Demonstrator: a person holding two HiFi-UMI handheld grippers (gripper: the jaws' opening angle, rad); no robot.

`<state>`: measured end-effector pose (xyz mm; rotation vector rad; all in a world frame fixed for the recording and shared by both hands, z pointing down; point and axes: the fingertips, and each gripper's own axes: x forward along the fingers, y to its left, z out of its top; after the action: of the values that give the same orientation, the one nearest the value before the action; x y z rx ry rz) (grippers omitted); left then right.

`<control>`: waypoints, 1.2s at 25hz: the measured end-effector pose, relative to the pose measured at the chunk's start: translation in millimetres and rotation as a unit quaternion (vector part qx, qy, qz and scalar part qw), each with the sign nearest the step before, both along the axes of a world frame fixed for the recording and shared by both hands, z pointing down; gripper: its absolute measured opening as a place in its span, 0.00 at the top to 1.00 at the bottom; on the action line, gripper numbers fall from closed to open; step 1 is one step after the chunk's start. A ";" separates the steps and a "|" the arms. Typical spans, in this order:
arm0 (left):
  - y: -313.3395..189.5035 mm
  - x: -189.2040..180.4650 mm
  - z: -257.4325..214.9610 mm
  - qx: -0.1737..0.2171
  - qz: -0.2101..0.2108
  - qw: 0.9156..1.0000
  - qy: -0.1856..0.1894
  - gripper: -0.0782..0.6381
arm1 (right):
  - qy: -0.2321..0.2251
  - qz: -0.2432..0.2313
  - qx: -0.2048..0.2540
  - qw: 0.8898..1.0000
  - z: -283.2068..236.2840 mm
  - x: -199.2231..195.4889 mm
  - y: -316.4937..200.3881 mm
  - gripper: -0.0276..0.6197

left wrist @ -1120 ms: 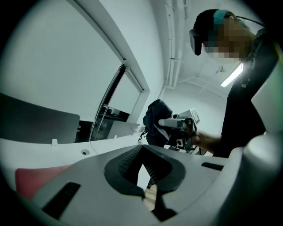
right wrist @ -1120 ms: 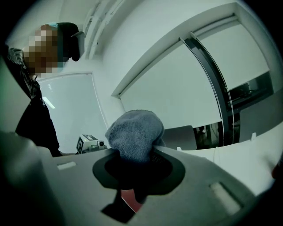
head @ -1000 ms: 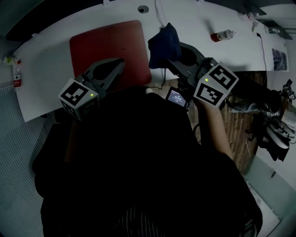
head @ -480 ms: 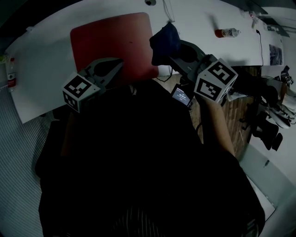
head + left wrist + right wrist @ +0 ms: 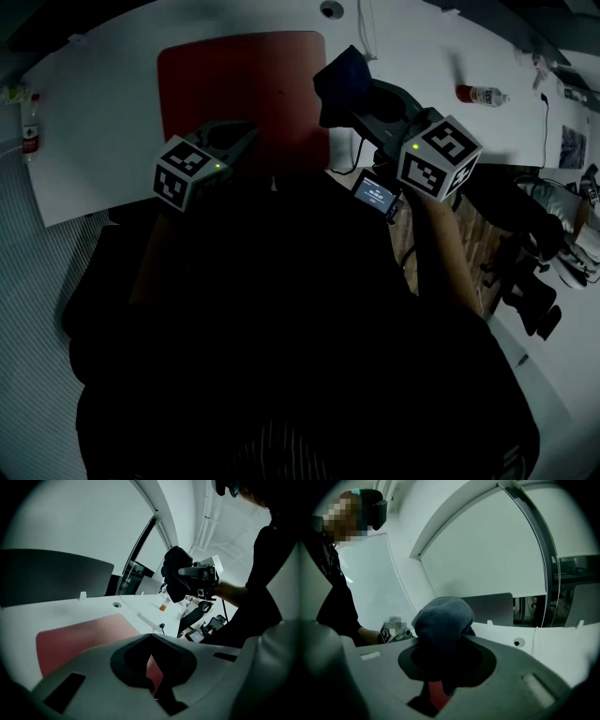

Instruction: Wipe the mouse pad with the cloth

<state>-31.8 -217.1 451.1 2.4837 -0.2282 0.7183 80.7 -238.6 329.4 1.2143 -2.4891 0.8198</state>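
Head view: the right gripper (image 5: 354, 101) clamps the bunched dark cloth (image 5: 339, 80) in the air just beside the red mouse pad's (image 5: 239, 84) right edge. The left gripper (image 5: 242, 133), jaws together and empty, hovers over its near edge. Lower the cloth flat onto the pad, then sweep in overlapping strokes.

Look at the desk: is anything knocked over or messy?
Just one thing: a small bottle seems to lie on its side on the white table, off to the right. The red mouse pad lies flat, and the dark cloth is bunched in the right gripper.
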 end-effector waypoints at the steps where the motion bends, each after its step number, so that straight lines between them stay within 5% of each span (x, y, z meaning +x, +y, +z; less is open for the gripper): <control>1: -1.1 -0.5 7.5 -0.008 -0.004 1.000 -0.008 0.88 | 0.004 -0.007 -0.006 1.000 7.7 1.8 -4.7 0.83; 13: -4.6 -28.1 105.8 -0.093 -0.055 0.986 -0.128 0.88 | 0.020 -0.056 -0.078 0.995 111.3 27.5 -46.8 0.83; 22: -3.0 -48.3 141.5 -0.135 -0.104 0.975 -0.146 0.88 | 0.024 -0.087 -0.118 0.989 166.6 11.0 -49.3 0.83; 30: -6.1 -53.9 172.3 -0.139 -0.122 0.967 -0.175 0.88 | 0.104 -0.139 -0.166 0.971 242.7 4.9 -41.4 0.83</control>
<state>-85.8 -223.2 623.4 2.0081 -0.5165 1.0030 85.6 -280.0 572.2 0.7747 -2.1769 0.9316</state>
